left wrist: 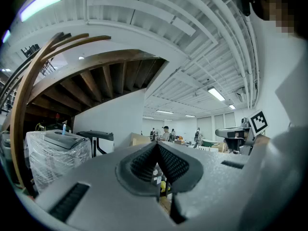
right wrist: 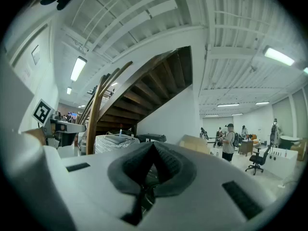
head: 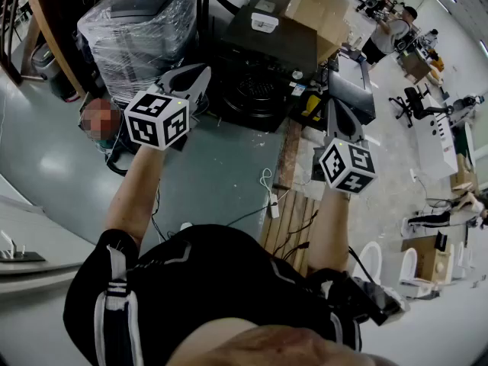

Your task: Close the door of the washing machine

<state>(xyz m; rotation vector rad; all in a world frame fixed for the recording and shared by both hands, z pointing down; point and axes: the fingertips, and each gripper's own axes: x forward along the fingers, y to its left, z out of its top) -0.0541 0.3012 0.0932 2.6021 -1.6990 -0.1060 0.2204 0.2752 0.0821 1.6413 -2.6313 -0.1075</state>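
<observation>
The left gripper (head: 200, 72) and the right gripper (head: 335, 110), both pressed together and empty, hang short of the dark washing machine (head: 258, 91), whose door seems open, so the closing is not yet begun.

Black shirt (head: 206, 273), white-striped sleeves (head: 114, 303); grey hand-held grippers (head: 200, 73) (head: 333, 107), black-and-white marker cubes (head: 156, 119) (head: 348, 166).
</observation>
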